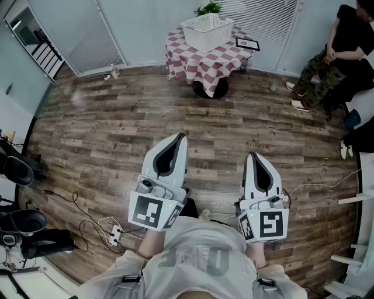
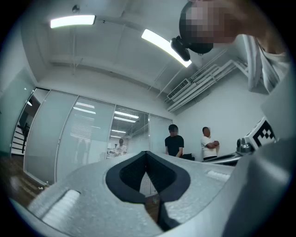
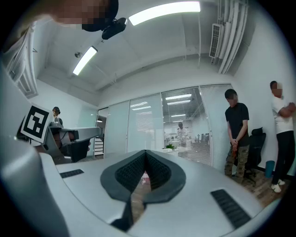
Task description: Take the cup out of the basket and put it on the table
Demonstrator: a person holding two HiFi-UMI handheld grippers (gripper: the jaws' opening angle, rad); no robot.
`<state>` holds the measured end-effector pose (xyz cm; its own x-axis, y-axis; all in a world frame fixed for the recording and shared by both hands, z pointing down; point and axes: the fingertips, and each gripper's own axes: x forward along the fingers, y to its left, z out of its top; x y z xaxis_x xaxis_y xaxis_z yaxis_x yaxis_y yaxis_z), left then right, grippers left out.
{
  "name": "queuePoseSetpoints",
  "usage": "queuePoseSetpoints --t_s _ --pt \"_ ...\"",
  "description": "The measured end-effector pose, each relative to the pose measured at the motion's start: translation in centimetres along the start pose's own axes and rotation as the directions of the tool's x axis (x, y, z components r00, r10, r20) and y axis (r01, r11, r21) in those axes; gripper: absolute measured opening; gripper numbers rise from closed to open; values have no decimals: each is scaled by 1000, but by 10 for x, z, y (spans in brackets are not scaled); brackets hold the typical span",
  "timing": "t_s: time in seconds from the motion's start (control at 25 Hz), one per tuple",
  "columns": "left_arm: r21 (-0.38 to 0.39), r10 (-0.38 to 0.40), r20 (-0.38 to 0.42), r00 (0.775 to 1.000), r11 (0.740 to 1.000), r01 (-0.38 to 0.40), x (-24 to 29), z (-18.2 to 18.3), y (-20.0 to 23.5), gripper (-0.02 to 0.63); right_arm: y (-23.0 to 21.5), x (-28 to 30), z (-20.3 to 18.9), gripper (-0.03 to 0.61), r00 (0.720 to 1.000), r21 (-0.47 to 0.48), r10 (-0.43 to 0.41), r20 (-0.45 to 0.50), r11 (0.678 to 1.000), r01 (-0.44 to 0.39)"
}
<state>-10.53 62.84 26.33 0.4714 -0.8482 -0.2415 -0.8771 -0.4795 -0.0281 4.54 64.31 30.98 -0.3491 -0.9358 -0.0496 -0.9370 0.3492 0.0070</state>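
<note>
Head view: the left gripper (image 1: 180, 140) and the right gripper (image 1: 253, 156) are held side by side above the wood-plank floor (image 1: 105, 134), both pointing toward 12 o'clock, each with its marker cube nearest the person's grey shirt (image 1: 201, 257).

Left gripper view: the left gripper (image 2: 147, 153) has its jaws pressed together, tips meeting, with nothing between them. Only the diamond-shaped gap in the dark padding stays clear.

Right gripper view: the right gripper (image 3: 145, 152) is likewise pressed together at the tips and holds nothing.

The round counter (image 1: 198, 65), draped in a red-and-white checked cloth, stands well apart from both grippers at 12 o'clock. The white basket (image 1: 207, 30) sits on top of it. The cup cannot be made out from here, since the basket's inside does not show. A dark picture frame (image 1: 248, 44) lies on the cloth at 3 o'clock of the basket, and a green plant (image 1: 209, 8) shows just behind the basket at 12 o'clock.

A seated person (image 1: 333, 55) in camouflage trousers is at 2 o'clock of the grippers. A white power strip (image 1: 114, 235) with trailing cable lies on the floor at 8 o'clock of the left gripper.

In the right gripper view, two standing persons (image 3: 237, 134) are seen near the glass partition (image 3: 138, 125), at 3 o'clock of the jaws.
</note>
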Motion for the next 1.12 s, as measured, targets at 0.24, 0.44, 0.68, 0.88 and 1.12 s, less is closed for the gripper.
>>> queuePoseSetpoints --t_s 0.24,0.44,0.68,0.88,1.12 --pt "-16 -4 11 1000 1000 4 4 0 3 5 -8 -1 -6 6 1000 -8 -17 -11 1000 16" --pt "-17 -2 2 1000 1000 2 9 -1 1 5 -15 0 -3 6 1000 -9 -25 -7 1000 25" --pt "-14 -9 9 1000 1000 9 8 3 -7 5 -15 -9 -1 6 1000 11 -6 18 1000 5" --pt "8 -6 -7 1000 1000 6 8 2 -10 5 -18 -6 -11 6 1000 38 5 6 999 -5" --pt "24 30 -20 999 999 -30 10 1 3 5 -9 7 -13 6 999 56 53 0 997 -53"
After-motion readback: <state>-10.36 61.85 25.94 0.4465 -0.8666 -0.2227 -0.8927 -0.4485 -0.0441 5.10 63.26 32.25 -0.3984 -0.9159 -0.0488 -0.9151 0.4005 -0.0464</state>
